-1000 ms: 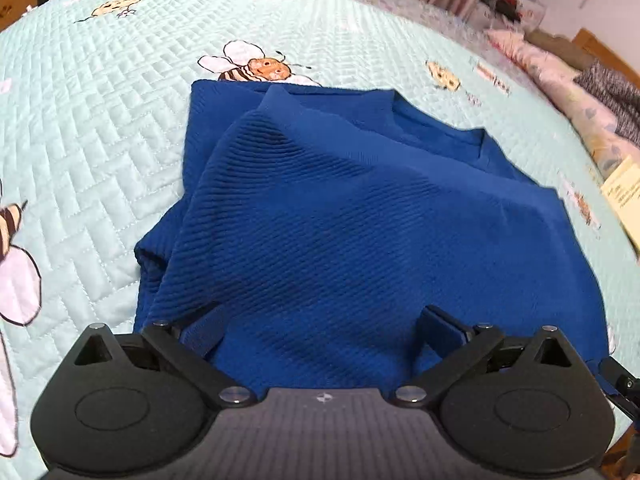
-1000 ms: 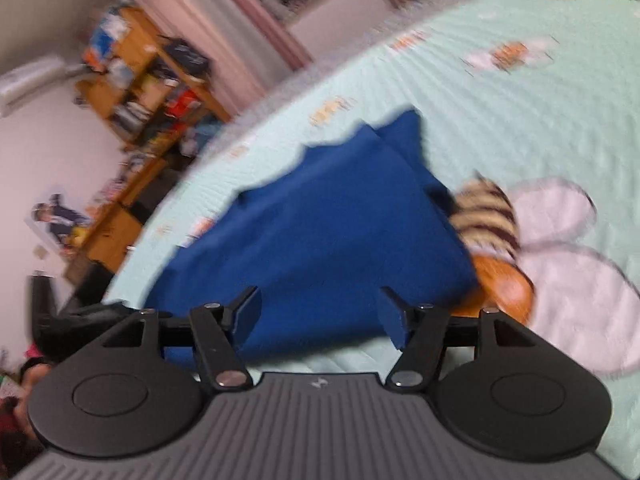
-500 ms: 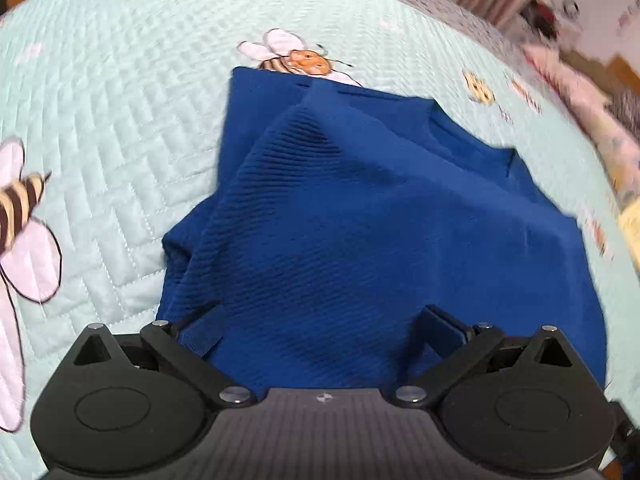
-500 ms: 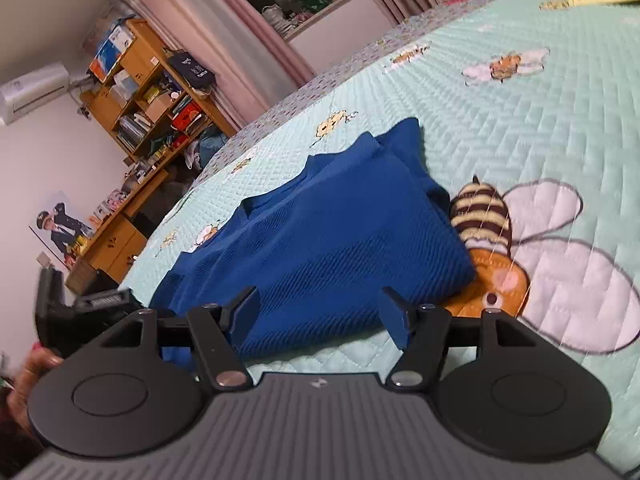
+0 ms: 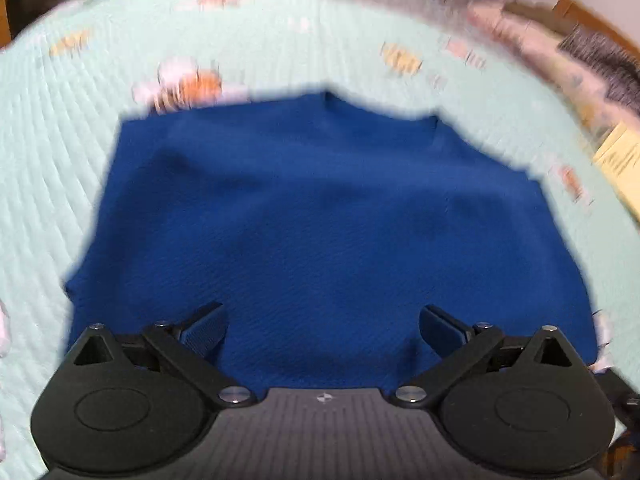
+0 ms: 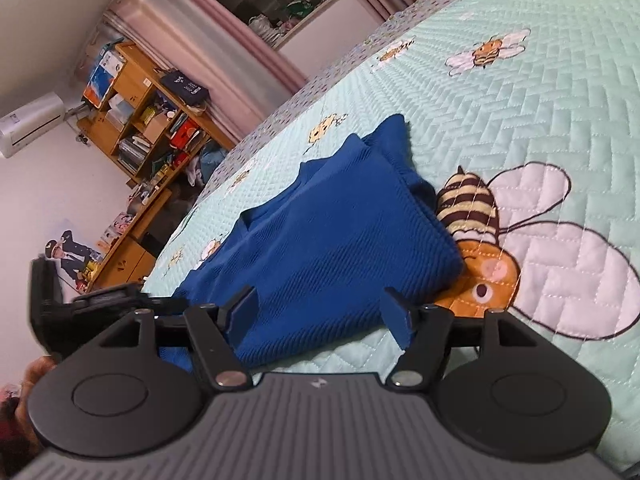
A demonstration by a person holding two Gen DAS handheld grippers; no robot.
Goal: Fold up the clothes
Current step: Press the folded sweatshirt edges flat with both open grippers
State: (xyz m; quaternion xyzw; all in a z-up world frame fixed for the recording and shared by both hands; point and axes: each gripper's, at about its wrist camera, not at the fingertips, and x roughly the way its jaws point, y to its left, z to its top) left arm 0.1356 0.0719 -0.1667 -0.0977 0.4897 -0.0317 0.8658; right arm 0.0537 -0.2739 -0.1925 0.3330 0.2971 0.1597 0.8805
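Item: royal-blue ribbed-knit sweater (image 6: pixel 332 240), folded into a rough rectangle with its collar at the far edge, lay flat on a bed under a mint-green herringbone-quilted bedspread (image 6: pixel 552 92) appliquéd with cartoon bees; one corner overlapped a large striped orange bee patch (image 6: pixel 480 248). Left black plastic two-finger gripper (image 5: pixel 322 330), jaws spread wide and empty, hovered over the sweater's near edge; that view was motion-blurred. Right black plastic two-finger gripper (image 6: pixel 320 312), jaws likewise parted, gripped nothing, low beside the near hem.

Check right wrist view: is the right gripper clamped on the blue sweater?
No. The right gripper is open, its fingers apart above the blue sweater, gripping nothing.
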